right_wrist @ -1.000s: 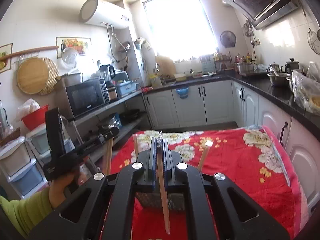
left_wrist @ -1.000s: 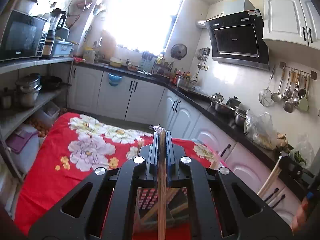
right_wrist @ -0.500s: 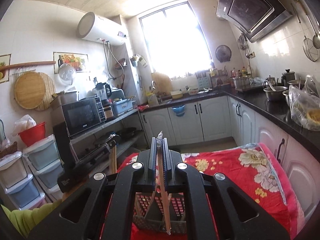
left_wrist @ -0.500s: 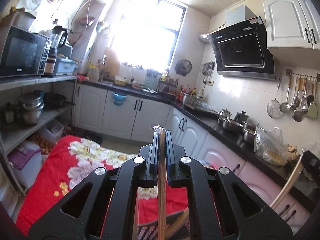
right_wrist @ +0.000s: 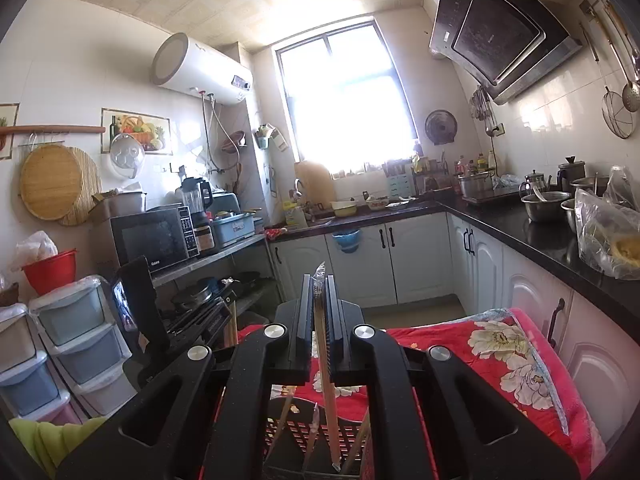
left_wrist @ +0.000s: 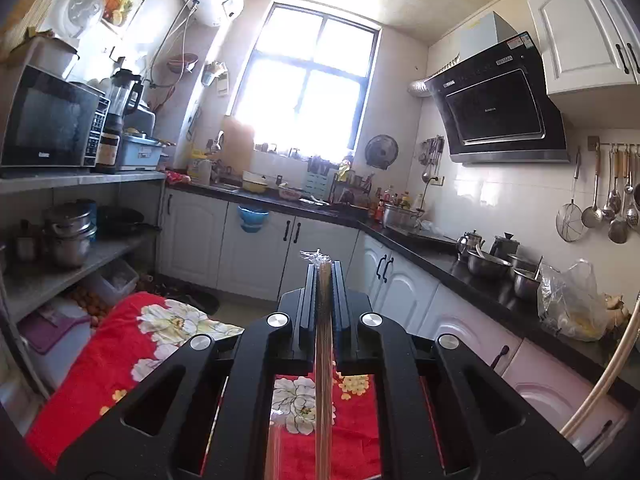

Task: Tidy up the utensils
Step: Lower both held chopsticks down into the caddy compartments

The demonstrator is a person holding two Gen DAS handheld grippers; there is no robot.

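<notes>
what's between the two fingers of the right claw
A wrapped chopstick, clamped upright between the right claw fingers, its lower end over the dark basket; right wrist view.

A black range hood (left_wrist: 496,108) hung on the right wall above the dark countertop (left_wrist: 472,276), with ladles and a strainer (left_wrist: 570,220) on a rail beside it. Steel bowls (left_wrist: 488,262) and a plastic bag (left_wrist: 572,308) sat on that countertop. A microwave (left_wrist: 48,120) and a blender (left_wrist: 120,100) stood on the left shelf, pots (left_wrist: 70,232) beneath. A white water heater (right_wrist: 200,70) was mounted near the bright window (left_wrist: 304,88). A red floral cloth (right_wrist: 520,356) covered the table.
</notes>
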